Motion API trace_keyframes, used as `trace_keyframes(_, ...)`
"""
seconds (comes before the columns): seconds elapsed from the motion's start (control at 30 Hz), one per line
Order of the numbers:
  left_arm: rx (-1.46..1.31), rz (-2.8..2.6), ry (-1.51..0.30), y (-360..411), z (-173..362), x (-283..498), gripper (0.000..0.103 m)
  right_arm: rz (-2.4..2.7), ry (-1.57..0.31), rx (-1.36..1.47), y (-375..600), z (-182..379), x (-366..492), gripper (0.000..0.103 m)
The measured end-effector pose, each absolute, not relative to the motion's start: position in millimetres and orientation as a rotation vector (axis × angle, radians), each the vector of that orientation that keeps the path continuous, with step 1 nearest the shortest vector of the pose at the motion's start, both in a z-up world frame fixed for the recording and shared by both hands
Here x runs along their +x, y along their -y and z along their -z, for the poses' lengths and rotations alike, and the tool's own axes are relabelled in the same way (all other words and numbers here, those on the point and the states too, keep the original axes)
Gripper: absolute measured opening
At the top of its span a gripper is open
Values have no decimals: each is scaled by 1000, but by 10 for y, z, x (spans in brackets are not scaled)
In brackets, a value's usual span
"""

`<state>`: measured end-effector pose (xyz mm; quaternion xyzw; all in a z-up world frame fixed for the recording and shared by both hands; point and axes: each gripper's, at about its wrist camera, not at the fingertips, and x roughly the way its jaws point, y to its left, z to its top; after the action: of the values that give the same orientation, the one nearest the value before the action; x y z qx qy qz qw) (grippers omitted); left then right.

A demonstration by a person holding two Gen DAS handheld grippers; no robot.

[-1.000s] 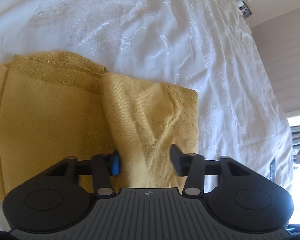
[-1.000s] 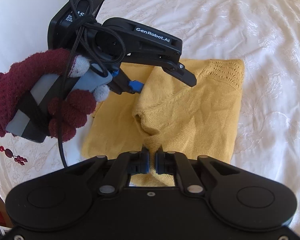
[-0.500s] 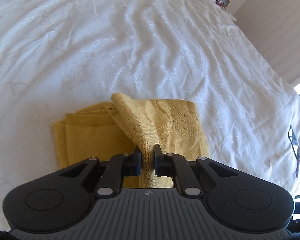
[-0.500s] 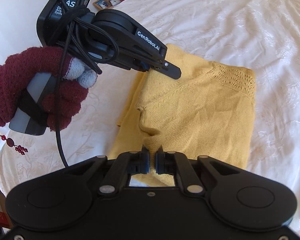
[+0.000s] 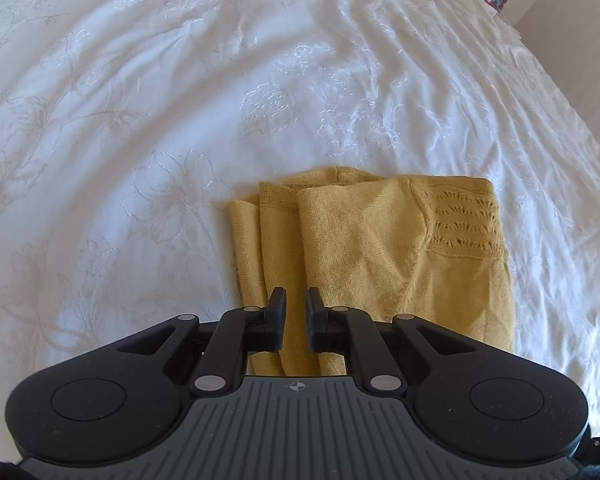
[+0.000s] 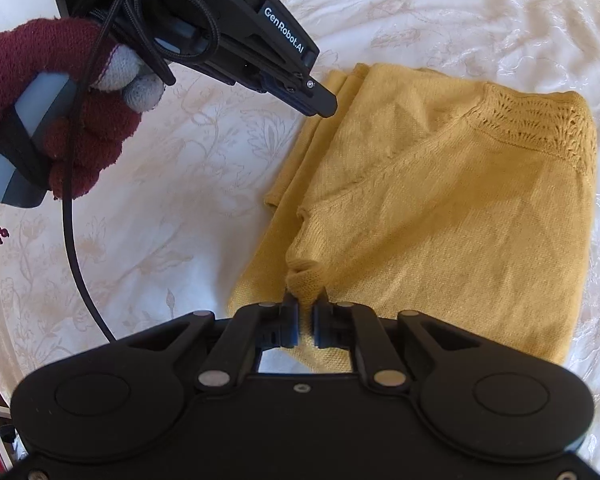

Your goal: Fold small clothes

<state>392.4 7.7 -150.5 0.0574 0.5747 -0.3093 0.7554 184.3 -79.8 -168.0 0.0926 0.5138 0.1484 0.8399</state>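
Your left hand-held gripper carries white "GenRobot.AI" lettering on its black arm, no other text you can read

Bare white bedspread lies open around the folded yellow garment — only the left tongs overhang its edge.
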Motion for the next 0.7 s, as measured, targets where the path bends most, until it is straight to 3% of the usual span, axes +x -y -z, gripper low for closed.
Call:
trace_keyframes(0.13,42,685,-1311,-57,1568,3914,25,-406,-1095,241,796,1705,1821,31)
trace_keyframes(0.37,-80,657,-1396,24,1766,3948,37,-380,-1075,154,780,1609,1700,32)
trace_keyframes(0.43,-86,658,-1402,68,1788,3961,40,-371,-1066,95,733,1597,1675,45)
trace_keyframes(0.5,-69,659,-1402,114,1800,3963,41,-372,-1056,29,660,1600,1645,51)
trace_keyframes(0.7,-86,657,-1416,120,1836,3977,42,-388,-1046,-212,381,1691,1603,52)
